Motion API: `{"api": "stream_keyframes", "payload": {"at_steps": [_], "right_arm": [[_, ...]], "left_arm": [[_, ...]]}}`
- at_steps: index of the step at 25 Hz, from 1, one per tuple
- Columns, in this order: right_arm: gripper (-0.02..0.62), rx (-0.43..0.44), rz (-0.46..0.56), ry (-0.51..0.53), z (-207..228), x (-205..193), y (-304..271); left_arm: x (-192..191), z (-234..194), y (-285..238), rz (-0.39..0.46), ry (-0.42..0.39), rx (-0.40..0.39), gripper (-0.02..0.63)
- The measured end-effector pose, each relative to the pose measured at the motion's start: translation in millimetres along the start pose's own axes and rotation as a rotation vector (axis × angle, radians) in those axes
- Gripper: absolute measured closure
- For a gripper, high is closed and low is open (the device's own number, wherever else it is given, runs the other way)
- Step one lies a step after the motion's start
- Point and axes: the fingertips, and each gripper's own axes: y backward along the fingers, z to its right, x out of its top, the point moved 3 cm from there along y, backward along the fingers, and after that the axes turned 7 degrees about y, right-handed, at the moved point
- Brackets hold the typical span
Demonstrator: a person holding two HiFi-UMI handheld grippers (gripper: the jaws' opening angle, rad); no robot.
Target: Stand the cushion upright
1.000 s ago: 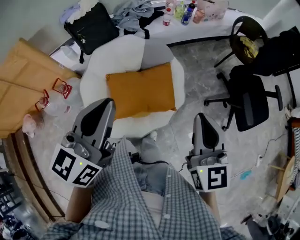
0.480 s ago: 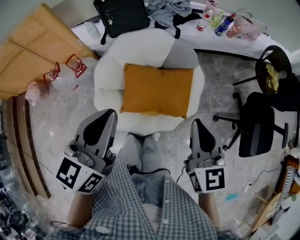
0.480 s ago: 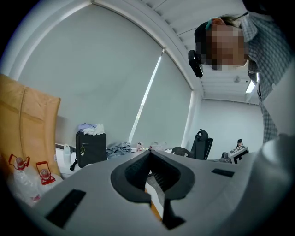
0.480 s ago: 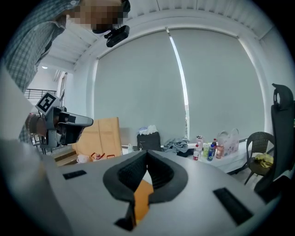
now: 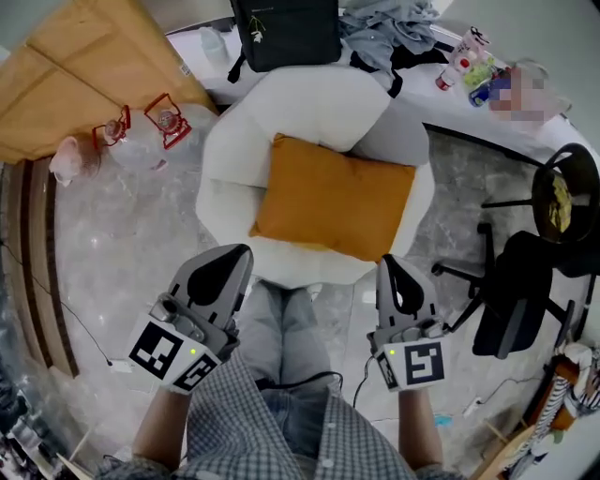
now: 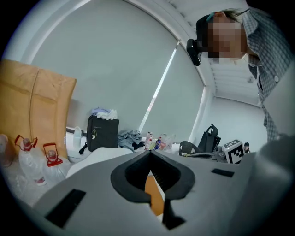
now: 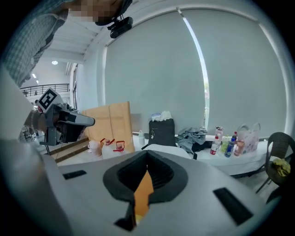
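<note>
1. Here's the cushion (image 5: 333,197): orange, lying flat on the seat of a round white armchair (image 5: 230,159), turned a little askew, not yet on edge.
2. Left tool (image 5: 241,255) hovers at the chair's near rim, tip aimed at the seat. The cushion lies ahead of it and off to its right, clearly apart.
3. Right tool (image 5: 392,265) sits at the other side of the rim. In the head view the cushion's near right corner shows just beside its tip, and whether they touch I can't tell from there.
4. Left gripper view: the two jaws meet at the tip, clenched on nothing. A sliver of orange cushion (image 6: 154,196) shows through the slit behind the tip, lying beyond the tool and not gripped.
5. Right gripper view, same story: jaws pressed together and empty, with the cushion (image 7: 144,191) peeking through the gap, ahead and lower.
6. The person's legs (image 5: 286,323) stand between the two tools, right up against the chair's front.
7. Behind the chair runs a white desk (image 5: 450,117) carrying a black bag (image 5: 286,28), a heap of clothes (image 5: 389,23) and some bottles (image 5: 464,61).
8. Wooden boards (image 5: 84,75) lean at the far left, and a black office chair (image 5: 525,291) stands to the right, well apart from the cushion.
</note>
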Motion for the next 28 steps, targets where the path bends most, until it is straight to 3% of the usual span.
{"api": "stream_keyframes", "payload": {"at_steps": [7, 14, 20, 22, 28], "right_arm": [[0.589, 0.166, -0.052, 0.083, -20.8, -28.8, -91.4], [0.588, 0.223, -0.122, 0.163, -33.0, -65.8, -164.8], [0.582, 0.299, -0.192, 0.207, -49.6, -96.7, -222.3], [0.536, 0.327, -0.215, 0.222, -52.3, -107.3, -240.5], [0.472, 0.382, -0.28, 0.276, -61.3, -135.4, -294.4]], "left_arm": [[-57.3, -72.0, -15.1, -0.107, 0.019, 0.057, 0.598], [-134.4, -133.0, -17.0, -0.267, 0.035, 0.138, 0.597], [-186.4, -161.9, -26.5, -0.38, 0.055, 0.07, 0.523], [-201.0, -168.3, -33.7, -0.417, 0.054, 0.048, 0.498], [-249.1, -198.5, -45.9, -0.553, -0.042, 0.077, 0.45]]}}
